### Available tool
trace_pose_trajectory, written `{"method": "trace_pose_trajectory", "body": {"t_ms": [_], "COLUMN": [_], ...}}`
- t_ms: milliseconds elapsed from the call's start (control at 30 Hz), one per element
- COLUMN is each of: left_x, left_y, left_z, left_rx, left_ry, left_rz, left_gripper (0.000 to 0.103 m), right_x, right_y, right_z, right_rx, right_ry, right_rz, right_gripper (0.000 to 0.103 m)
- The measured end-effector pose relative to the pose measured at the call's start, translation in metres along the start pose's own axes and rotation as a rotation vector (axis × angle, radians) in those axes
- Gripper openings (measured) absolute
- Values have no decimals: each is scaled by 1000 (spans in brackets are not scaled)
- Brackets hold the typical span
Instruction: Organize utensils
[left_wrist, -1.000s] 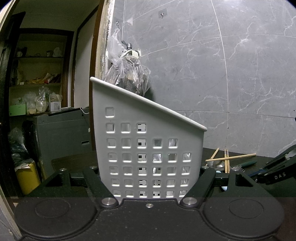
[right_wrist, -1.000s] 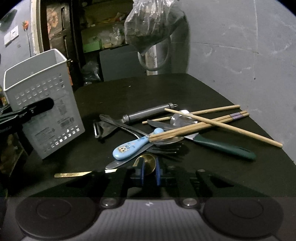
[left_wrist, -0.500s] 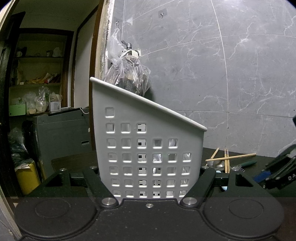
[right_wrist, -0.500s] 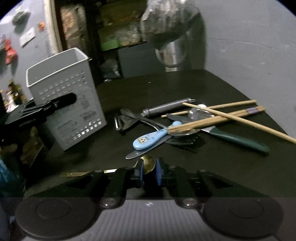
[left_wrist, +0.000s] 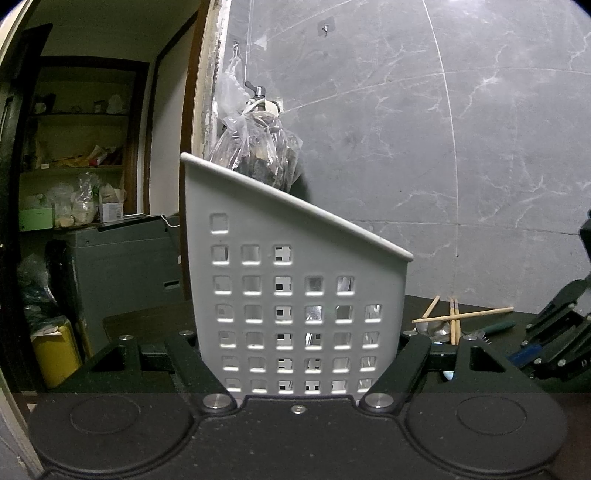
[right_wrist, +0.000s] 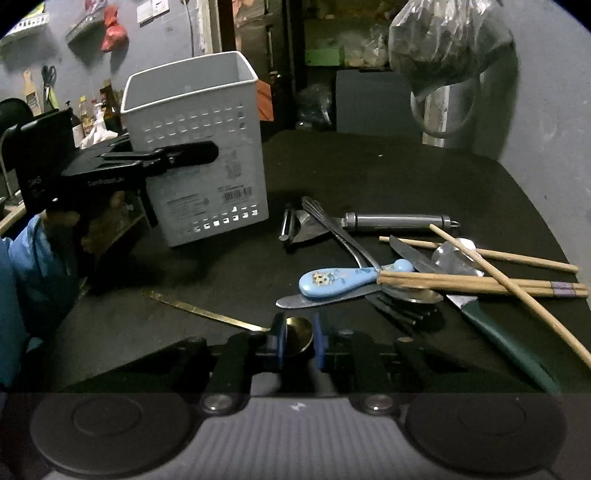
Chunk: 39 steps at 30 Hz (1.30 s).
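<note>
Left wrist view: the left claw (left_wrist: 299, 354) grips the grey perforated basket (left_wrist: 295, 295), one finger against each side wall, and the basket fills the middle of the picture, its rim sloping down toward 3 o'clock. Through its holes nothing certain shows inside. At 3 o'clock, on the dark bench (left_wrist: 480, 317), lie crossed chopsticks (left_wrist: 461, 315), and the right claw's body juts in from the edge.

Right wrist view: the right claw (right_wrist: 299, 341) has its blue pads drawn in narrowly on the bowl of a gold spoon (right_wrist: 297, 336); its slim handle runs off toward 9 o'clock, low over the bench (right_wrist: 369, 166). The jaws have just been closing a little around that bowl. The basket (right_wrist: 199, 147) stands at 10 o'clock with the left claw (right_wrist: 177, 155) clamped on it, a blue sleeve (right_wrist: 22, 266) behind. At 3 o'clock sits the heap: a blue-handled spoon (right_wrist: 336, 282), a peeler (right_wrist: 365, 221), a green-handled knife (right_wrist: 509, 343), forks, a steel spoon and chopsticks (right_wrist: 480, 286), overlapping.

As I judge it, the job is barely begun: the basket's visible upper part looks bare, one spoon is in hand, and the whole heap waits.
</note>
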<state>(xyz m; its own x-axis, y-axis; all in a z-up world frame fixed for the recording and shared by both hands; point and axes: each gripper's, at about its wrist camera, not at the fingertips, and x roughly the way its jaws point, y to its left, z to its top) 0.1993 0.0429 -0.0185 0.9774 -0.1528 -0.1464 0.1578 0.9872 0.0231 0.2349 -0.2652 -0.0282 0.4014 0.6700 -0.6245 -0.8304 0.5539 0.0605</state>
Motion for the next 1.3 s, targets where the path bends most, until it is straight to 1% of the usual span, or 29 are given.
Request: {"method": "trace_pose_trajectory", "body": {"t_ms": [100,200,267,367,500,567,733,833,933,1033,1100,1200,1300], "left_x": [0,0,0,0,0,0,0,0,0,0,0,0,0], "left_y": [0,0,0,0,0,0,0,0,0,0,0,0,0], "left_z": [0,0,-1,-1,0,0,0,0,-1,-1,-1,-1,-1], "left_rx": [0,0,-1,1,0,1,0,0,0,0,-2,1,1], "left_ry": [1,0,0,1,0,0,1,1,-1,-1,-1,0,0], "left_rz": [1,1,2,1,2,1,1,1,1,1,0,1,1], "left_gripper": [76,76,76,76,76,76,76,76,76,76,76,76,76], "right_x": [-5,-11,-15,-18,-16,-12,-5,-3,-3,-6,-7,-6,-5], "right_y": [11,22,32,53,94,118,163,173,168,151,140,128,127], "right_z": [-7,-13,-16,-19,-26,-33,-51,-52,-46,-34,-28,-26,-27], "right_rx": [-10,-9,-23,-69,-223,-340,-524,-535,-487,-365,-310,-276,-286], "right_ry": [-40,-76,-89,-99,-113,-114,-110,-99,-101,-98,-93,-69,-59], "right_rz": [-63,-123,-170,-231,-340,-402,-471,-480,-472,-416,-384,-354,-336], "right_gripper": [14,9,6,5,3,2,1,2,2,2,2,2,3]}}
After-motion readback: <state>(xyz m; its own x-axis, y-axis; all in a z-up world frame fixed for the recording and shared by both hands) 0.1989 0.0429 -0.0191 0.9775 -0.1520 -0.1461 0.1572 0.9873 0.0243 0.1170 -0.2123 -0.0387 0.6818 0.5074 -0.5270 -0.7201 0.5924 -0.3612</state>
